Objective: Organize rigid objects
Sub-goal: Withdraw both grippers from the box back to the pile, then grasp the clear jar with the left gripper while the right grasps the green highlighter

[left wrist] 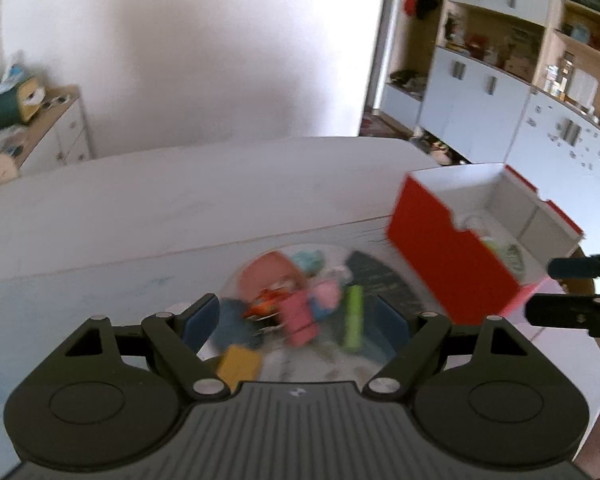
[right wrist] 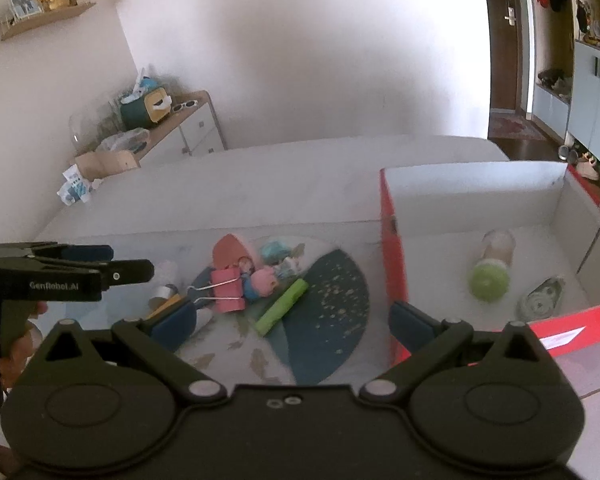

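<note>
Both grippers hover open over the toy pile; box waits to the right.

Left gripper point(left wrist: 298, 320) jaws spread wide, empty, pile dead centre between them though blurred. Right gripper point(right wrist: 292, 320) likewise spread, empty. In the right wrist view, the green stick point(right wrist: 283, 306) lies centre frame on the round mat point(right wrist: 332, 320), long axis running lower left to upper right, just beside the pink binder clip point(right wrist: 227, 290). Red box point(right wrist: 392, 240) sits right of frame, holding a green-capped jar point(right wrist: 491, 270). Judgement: the stick lies crosswise enough for either tool; the right one is nearer the box.
</note>
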Motion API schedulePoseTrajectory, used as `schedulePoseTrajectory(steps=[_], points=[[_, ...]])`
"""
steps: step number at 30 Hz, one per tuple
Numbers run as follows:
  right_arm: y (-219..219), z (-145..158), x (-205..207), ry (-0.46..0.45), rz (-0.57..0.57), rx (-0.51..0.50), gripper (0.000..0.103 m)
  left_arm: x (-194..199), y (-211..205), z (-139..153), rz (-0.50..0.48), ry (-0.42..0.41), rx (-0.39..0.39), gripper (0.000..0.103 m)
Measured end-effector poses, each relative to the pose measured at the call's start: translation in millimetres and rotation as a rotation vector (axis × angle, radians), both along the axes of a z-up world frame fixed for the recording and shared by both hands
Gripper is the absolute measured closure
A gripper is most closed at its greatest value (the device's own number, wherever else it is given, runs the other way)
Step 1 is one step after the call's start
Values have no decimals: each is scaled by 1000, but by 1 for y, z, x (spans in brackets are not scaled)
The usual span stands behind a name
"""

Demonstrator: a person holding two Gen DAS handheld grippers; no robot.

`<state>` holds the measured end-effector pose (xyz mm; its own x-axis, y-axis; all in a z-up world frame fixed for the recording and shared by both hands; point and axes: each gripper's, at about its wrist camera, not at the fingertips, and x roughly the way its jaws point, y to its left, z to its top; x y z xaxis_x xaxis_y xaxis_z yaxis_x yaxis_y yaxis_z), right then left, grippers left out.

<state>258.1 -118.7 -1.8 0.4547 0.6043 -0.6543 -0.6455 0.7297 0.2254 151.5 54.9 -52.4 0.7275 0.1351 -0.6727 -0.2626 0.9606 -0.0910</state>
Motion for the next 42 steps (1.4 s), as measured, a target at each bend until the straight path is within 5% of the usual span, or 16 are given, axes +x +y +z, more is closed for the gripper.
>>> schedulePoseTrajectory(steps=[6, 31, 42], points=[[30, -14, -4, 2, -13, -55, 0, -7, 33, -21, 99, 20, 25, 19], [114, -100, 42, 24, -132, -296, 9, 34, 106, -91, 212, 155, -65, 19], [128, -116, 54, 45, -137, -339, 28, 42, 113, -110, 242, 194, -110, 19]])
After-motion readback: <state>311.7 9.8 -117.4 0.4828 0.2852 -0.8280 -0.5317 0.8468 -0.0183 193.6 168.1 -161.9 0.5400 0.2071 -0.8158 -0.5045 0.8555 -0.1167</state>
